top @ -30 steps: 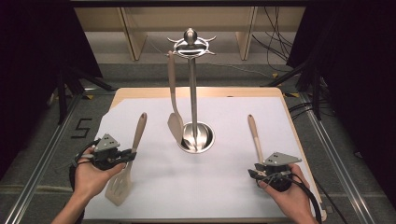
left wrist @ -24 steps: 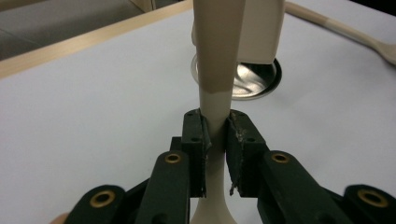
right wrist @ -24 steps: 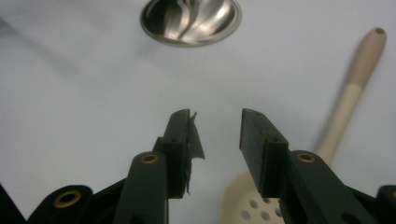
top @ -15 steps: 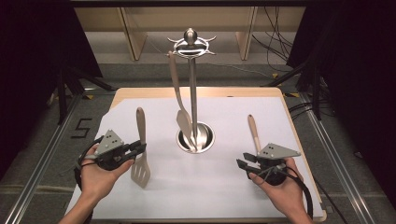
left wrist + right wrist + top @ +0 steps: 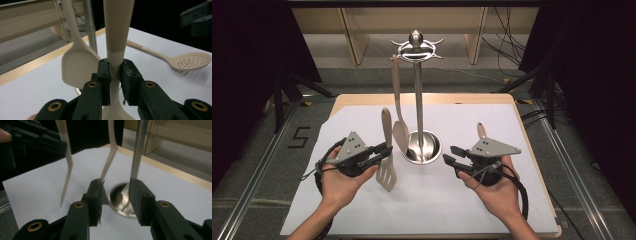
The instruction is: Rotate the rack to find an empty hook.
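Note:
My left gripper is shut on the neck of a beige slotted turner, held upright above the white sheet with its handle up, just left of the steel utensil stand. In the left gripper view the pads pinch the turner's neck. A beige solid spoon hangs from the stand's top hook. My right gripper is open and holds nothing, right of the stand's base; its jaws frame that base. A perforated skimmer lies flat on the sheet, its handle behind my right hand.
A white sheet covers the wooden tabletop. Black cables trail from both grippers. Dark floor and metal rails surround the table, with a wooden shelf frame behind.
The left gripper has raised the turner from flat to upright and carried it right, toward the stand. The right gripper has moved left off the skimmer's handle toward the stand base.

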`<state>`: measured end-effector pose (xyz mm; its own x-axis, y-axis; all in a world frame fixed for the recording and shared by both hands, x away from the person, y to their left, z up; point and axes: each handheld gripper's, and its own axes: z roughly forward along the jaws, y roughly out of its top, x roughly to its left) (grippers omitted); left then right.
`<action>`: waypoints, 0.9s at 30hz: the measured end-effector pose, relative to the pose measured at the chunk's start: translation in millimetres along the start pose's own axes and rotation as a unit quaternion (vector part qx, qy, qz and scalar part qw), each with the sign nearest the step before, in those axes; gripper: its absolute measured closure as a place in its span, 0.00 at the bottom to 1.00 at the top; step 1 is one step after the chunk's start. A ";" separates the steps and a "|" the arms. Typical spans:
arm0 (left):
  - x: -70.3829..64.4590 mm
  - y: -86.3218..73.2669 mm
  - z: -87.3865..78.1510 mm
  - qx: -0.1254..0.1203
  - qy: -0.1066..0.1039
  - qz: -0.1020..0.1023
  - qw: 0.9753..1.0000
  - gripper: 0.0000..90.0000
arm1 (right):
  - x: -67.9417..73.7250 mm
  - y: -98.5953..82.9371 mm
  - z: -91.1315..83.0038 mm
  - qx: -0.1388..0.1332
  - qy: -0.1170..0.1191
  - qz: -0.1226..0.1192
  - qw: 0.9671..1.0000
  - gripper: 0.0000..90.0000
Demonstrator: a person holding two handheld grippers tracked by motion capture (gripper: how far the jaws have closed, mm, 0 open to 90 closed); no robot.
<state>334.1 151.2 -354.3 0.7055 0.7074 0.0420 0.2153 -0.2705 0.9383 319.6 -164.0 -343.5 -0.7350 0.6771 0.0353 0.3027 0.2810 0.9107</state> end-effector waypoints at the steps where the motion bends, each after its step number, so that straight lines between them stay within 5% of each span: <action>1: -2.5 2.0 2.2 0.002 -0.001 0.002 1.000 0.86 | 0.9 2.5 2.0 -0.005 0.007 -0.007 1.000 0.70; 12: -17.9 15.0 26.1 0.014 -0.021 0.015 1.000 0.86 | 12.3 29.8 19.2 -0.030 0.013 -0.034 0.999 0.71; 27: -29.2 23.3 43.0 0.025 -0.034 0.031 0.999 0.86 | 19.3 52.8 24.0 -0.070 0.014 -0.035 0.997 0.67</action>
<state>347.6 96.1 -348.4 0.7628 0.6424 0.0736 0.2024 -0.3454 0.9163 336.0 -119.8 -304.7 -0.7692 0.6387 -0.0206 0.1634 0.2277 0.9599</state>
